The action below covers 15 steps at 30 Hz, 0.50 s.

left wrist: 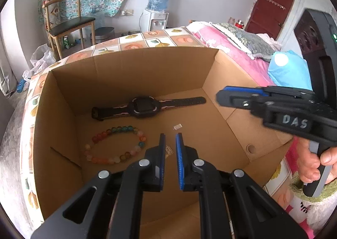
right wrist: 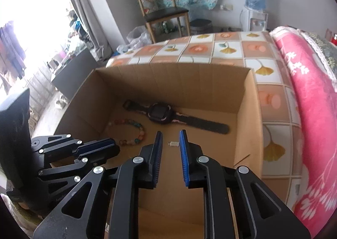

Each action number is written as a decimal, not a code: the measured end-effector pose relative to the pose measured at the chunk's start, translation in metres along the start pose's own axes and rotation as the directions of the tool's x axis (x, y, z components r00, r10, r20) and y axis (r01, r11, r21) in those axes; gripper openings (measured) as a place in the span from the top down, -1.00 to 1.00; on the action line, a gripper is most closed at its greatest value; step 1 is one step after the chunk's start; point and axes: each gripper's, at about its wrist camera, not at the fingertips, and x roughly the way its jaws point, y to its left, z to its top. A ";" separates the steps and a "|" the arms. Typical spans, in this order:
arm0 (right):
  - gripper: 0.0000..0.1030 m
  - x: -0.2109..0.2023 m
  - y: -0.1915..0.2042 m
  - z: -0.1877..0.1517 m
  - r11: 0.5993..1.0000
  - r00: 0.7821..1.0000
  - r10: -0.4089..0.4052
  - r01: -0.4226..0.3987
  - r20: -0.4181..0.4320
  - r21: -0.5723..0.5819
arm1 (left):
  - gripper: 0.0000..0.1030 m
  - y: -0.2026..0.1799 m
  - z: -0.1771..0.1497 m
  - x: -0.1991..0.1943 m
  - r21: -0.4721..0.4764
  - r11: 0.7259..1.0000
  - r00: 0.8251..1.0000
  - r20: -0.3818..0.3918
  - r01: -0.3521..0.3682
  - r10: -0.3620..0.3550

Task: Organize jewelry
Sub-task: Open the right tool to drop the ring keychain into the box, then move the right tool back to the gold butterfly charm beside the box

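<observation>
Left wrist view: your left tool (left wrist: pixel 170 136) hangs inside the open brown cardboard box (left wrist: pixel 126 74), jaws nearly together, empty. A black wristwatch (left wrist: pixel 145 106) and a multicoloured bead bracelet (left wrist: pixel 115 145) lie on its floor. Your right tool (right wrist: pixel 171 133) stands slightly apart, gripping nothing, above a small silver clip (right wrist: pixel 174 144).

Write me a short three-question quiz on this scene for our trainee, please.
1. True or false: the watch lies inside the cardboard box.
2. Which lies nearer the box's back wall: A the watch, B the bead bracelet?
3. How many bracelets are in the box?
Key: 1 true; 2 A; 3 one.
</observation>
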 end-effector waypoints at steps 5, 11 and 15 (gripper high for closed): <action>0.60 -0.020 -0.006 0.000 1.000 0.999 -0.007 0.006 0.048 0.024 | 0.81 0.008 0.003 -0.014 -0.026 0.999 0.999 0.045 0.020 -0.018; 0.37 -0.046 -0.010 -0.007 0.999 0.995 -0.019 0.016 0.100 0.037 | 0.81 0.018 0.004 -0.037 -0.040 0.999 0.995 0.099 0.021 -0.017; 0.27 -0.057 -0.008 -0.012 0.999 0.993 -0.023 0.019 0.112 0.032 | 0.81 0.021 0.004 -0.055 -0.048 0.999 0.990 0.137 0.024 -0.017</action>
